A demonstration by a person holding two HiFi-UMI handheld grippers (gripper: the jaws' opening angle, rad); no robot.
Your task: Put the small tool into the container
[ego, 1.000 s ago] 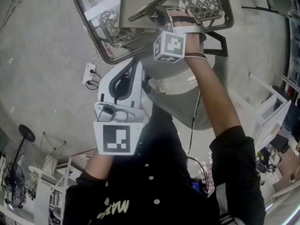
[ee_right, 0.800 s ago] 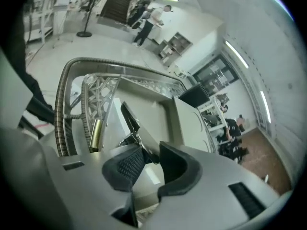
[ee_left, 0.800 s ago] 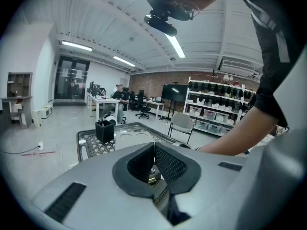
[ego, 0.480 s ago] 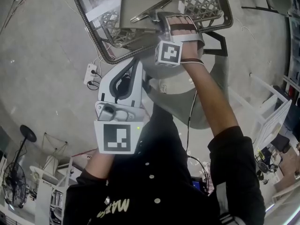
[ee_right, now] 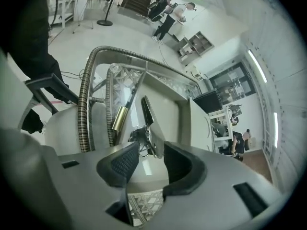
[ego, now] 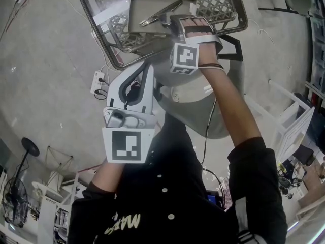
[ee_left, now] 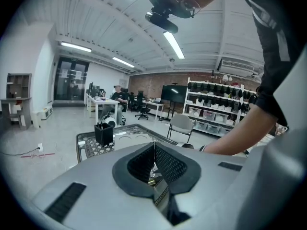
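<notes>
Seemingly the tool (ego: 161,12) already lies in the container (ego: 143,5), loose between the just-opened jaws of the right gripper (ee_right: 150,153); the left gripper (ee_left: 154,150) is pressed together, so only withdrawing remains.

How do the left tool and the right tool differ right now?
Left tool: jaws shut, empty; right tool: jaws just been opening, small metal tool between them, ungripped. Left tool hangs short of the container; right tool reaches over it. Both carry marker cubes.

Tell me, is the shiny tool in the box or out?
In. The tool lies inside the beige box, its walls around it. The right gripper has just opened its jaws, which stand apart, not pressing it.
</notes>
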